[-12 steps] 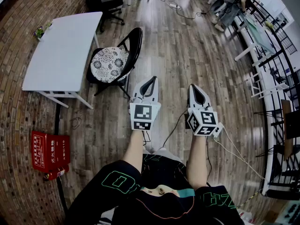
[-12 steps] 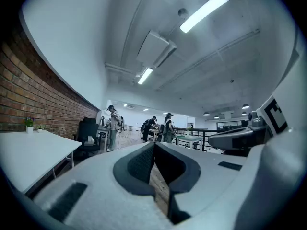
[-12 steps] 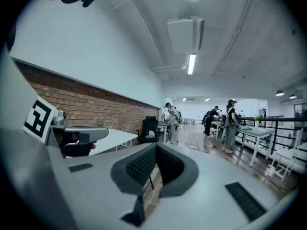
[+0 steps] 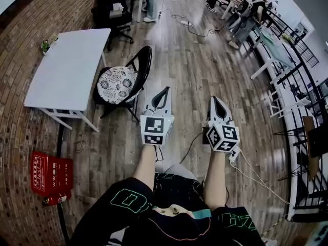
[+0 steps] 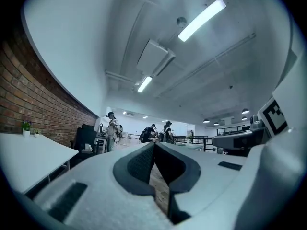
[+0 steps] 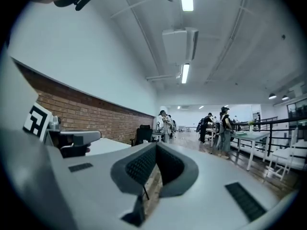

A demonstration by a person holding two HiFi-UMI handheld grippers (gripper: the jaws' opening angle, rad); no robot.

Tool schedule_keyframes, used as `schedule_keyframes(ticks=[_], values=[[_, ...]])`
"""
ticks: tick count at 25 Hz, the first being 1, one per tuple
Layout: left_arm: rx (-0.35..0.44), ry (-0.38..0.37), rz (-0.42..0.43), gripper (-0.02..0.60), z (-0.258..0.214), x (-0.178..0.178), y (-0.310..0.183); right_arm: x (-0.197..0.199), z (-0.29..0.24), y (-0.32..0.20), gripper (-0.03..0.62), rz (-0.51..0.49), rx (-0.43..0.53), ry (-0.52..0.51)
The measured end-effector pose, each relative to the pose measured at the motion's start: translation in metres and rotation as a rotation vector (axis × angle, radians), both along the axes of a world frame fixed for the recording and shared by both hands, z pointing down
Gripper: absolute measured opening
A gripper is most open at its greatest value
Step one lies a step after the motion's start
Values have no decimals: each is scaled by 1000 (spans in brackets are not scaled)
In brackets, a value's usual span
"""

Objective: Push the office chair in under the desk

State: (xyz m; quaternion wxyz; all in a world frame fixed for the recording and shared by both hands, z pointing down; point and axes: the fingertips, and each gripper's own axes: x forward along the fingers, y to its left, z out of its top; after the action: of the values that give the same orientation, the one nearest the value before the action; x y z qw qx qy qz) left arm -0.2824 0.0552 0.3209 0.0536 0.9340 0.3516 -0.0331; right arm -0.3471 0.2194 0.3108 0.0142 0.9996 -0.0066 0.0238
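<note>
A black chair [image 4: 123, 78] with a patterned round cushion stands beside the white desk [image 4: 66, 68], its backrest toward me. My left gripper [image 4: 165, 92] hovers just right of the chair's back, apart from it, jaws shut and empty. My right gripper [image 4: 214, 100] is held level with it, farther right over the wooden floor, also shut with nothing in it. In the left gripper view the left gripper [image 5: 154, 146] points down the room, with the desk [image 5: 29, 155] at the left. The right gripper [image 6: 156, 147] faces the same way.
A red box [image 4: 50, 174] lies on the floor near the brick wall. A black office chair [image 4: 110, 6] stands beyond the desk. People [image 4: 241, 12] work at tables far back. A railing [image 4: 294, 86] and white tables line the right side. Cables trail across the floor.
Both grippers and the view have shifted slightly forward toward the chair; the jaws stay shut. The chair has not moved.
</note>
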Motion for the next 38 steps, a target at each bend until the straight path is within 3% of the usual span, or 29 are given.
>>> schedule_keyframes(ticks=[7, 10, 21, 27, 32, 38], values=[[-33, -66, 38, 8, 17, 3, 11, 0, 20, 18, 5, 28, 45, -28], [18, -91, 40, 8, 30, 13, 21, 14, 25, 30, 4, 32, 68, -30], [102, -90, -110, 8, 44, 101, 24, 121, 49, 46, 5, -75, 139, -58], [139, -115, -139, 8, 49, 155, 40, 184, 56, 56, 5, -127, 181, -52], [311, -43, -105, 8, 51, 190, 93, 222, 55, 116, 3, -64, 248, -26], [261, -58, -48, 8, 53, 236, 152, 259, 56, 183, 5, -4, 273, -7]])
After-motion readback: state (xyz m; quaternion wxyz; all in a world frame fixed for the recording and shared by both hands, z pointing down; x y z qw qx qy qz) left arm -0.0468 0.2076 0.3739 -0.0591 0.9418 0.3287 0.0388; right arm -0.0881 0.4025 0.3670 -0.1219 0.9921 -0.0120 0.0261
